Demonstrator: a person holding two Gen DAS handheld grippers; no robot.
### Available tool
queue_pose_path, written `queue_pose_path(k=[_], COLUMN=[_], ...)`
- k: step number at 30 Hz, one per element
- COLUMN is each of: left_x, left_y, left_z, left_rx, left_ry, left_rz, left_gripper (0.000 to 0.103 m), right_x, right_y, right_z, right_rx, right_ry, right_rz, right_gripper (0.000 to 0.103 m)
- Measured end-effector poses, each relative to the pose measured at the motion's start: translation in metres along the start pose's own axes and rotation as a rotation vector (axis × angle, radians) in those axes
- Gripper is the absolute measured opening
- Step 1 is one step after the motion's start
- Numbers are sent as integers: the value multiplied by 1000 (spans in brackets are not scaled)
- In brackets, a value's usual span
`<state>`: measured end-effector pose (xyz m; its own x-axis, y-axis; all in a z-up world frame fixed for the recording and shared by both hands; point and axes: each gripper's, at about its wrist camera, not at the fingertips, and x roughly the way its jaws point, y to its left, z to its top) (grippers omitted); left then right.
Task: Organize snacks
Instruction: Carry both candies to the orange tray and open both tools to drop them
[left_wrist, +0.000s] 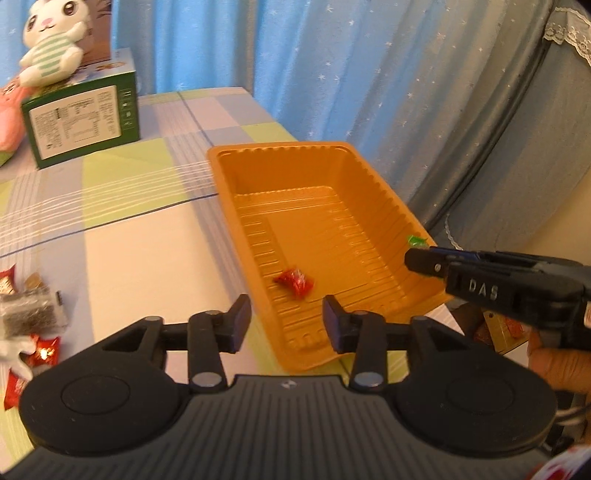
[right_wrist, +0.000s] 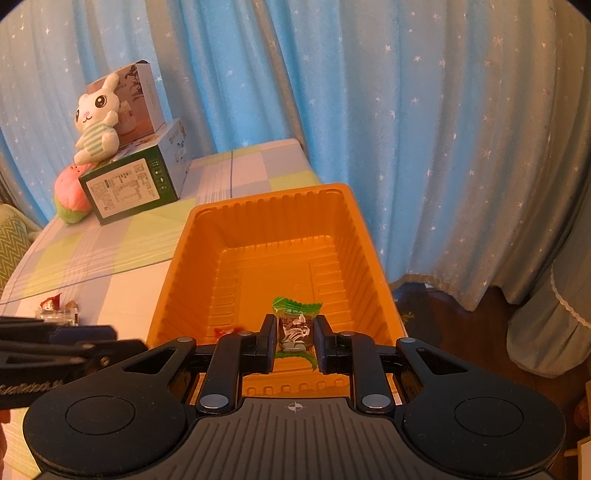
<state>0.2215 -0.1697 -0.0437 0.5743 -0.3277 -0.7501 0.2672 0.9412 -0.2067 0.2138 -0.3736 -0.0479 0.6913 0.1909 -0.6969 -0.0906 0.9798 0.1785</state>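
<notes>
My left gripper hangs level with its jaws spread wide and nothing between them, while my right gripper reaches in from the right, jaws pinched on a green-wrapped candy.

A green-wrapped snack sits pinched between the right gripper's fingers, over the orange tray. A red-wrapped candy lies in the tray just ahead of the left gripper's fingers. More snacks lie left of them.

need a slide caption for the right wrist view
Right tool holds a green-wrapped snack above the orange tray.
</notes>
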Motion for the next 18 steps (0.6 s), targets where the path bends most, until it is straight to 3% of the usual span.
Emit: queue_pose_path(k=[5, 10, 11, 12, 14, 18], left_x=[-11, -21, -24, -27, -33, -47], left_y=[7, 11, 12, 13, 15, 23], left_z=[-5, -5, -6, -8, -11, -21], left_rx=[-12, -18, -16, -14, -13, -26], left_ry=[-17, -37, -41, -46, -52, -59], left_rz=[11, 15, 19, 25, 32, 59], left_gripper=[47, 58, 60, 63, 65, 69], right_x=[0, 3, 4, 4, -1, -15], right_y=[4, 6, 5, 5, 4, 0], right_z=[2, 7, 7, 8, 7, -1], right_rx=[-6, 18, 21, 24, 36, 74], right_ry=[-6, -23, -14, -8, -29, -34], right_rz=[15, 40, 46, 43, 46, 39], right_gripper=[21, 23, 28, 52, 70, 70])
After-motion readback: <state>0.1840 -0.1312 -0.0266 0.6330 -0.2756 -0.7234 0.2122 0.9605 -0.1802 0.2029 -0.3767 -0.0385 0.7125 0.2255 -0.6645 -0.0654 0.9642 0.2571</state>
